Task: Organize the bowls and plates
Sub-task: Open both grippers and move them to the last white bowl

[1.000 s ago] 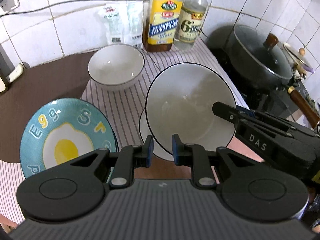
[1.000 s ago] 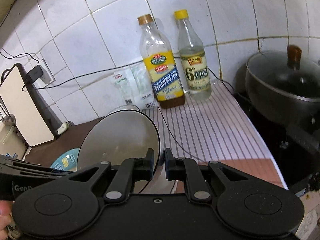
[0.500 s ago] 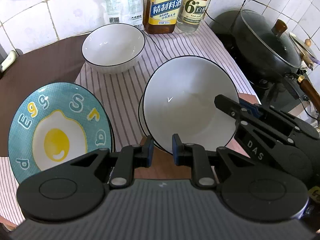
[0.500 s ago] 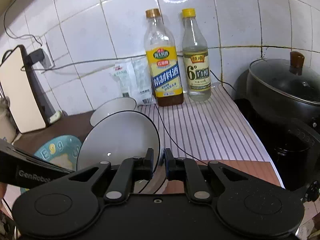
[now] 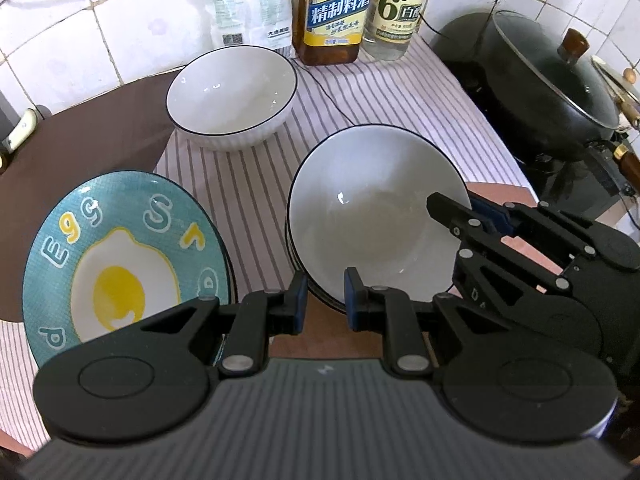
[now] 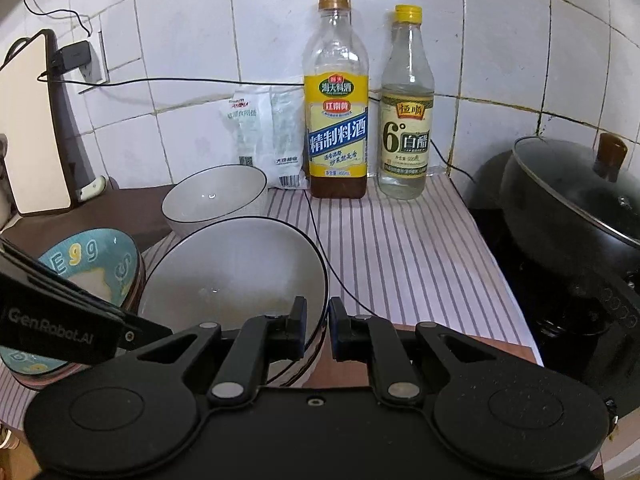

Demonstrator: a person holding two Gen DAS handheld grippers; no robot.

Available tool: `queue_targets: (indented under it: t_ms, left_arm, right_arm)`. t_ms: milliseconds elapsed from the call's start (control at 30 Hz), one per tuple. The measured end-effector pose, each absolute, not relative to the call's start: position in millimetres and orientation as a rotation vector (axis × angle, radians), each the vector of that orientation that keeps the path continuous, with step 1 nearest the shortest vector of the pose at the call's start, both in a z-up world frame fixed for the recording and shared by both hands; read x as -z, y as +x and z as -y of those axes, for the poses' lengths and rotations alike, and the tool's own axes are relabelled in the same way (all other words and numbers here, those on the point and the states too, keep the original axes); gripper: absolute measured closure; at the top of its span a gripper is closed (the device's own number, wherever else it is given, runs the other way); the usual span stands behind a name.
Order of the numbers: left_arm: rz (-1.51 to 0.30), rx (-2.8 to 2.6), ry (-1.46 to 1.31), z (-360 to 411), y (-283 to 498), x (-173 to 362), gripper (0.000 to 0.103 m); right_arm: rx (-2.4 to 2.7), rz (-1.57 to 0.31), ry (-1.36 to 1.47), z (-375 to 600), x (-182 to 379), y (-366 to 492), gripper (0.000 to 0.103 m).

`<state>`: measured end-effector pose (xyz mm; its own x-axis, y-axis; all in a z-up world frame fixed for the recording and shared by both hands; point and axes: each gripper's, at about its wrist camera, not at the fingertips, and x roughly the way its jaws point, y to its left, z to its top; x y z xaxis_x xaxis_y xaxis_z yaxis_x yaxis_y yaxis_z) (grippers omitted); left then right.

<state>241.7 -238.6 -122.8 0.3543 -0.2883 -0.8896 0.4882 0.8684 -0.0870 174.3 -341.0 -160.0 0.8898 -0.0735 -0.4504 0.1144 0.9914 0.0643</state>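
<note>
Against the white tiled wall (image 6: 180, 40) stand a yellow-labelled cooking-wine bottle (image 6: 337, 120), a clear white-vinegar bottle (image 6: 407, 120) just beside it, and a white plastic salt packet (image 6: 266, 132). A purple-striped cloth (image 6: 400, 248) covers the desk. A lidded black pot (image 5: 556, 80) sits at the right; a thin black cable (image 6: 320, 240) crosses the cloth.

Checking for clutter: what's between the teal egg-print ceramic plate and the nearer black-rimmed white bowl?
Only bare purple-striped cloth separates the teal egg-print plate and the white bowl, seen in the left wrist view.

The egg plate (image 5: 120, 256) lies left of the large bowl (image 5: 372, 216), the small bowl (image 5: 232, 96) behind both.
</note>
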Motion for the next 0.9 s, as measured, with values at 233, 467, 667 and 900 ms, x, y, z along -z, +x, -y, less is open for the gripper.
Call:
queue_targets:
  t_ms: [233,467,667,900]
  left_arm:
    - [-1.092,0.501,0.174,233.5,242.0,123.5,0.085]
    - [-1.047,0.522,0.115,218.9,234.6,117.4,0.083]
    - [-0.982,0.526,0.062,194.0,231.1,102.7,0.081]
    - [-0.878,0.49,0.006,164.4,247.1,81.2,0.08]
  right_arm:
    - [0.097,-0.444,0.058,337.3,162.9,171.7,0.088]
    - [0.122,-0.41,0.069,330.9,154.1,153.8,0.084]
    - [0.083,-0.361,0.138,325.3,133.8,137.9,0.08]
    - [-0.045,-0.363,0.252,319.7,111.3,152.8,0.076]
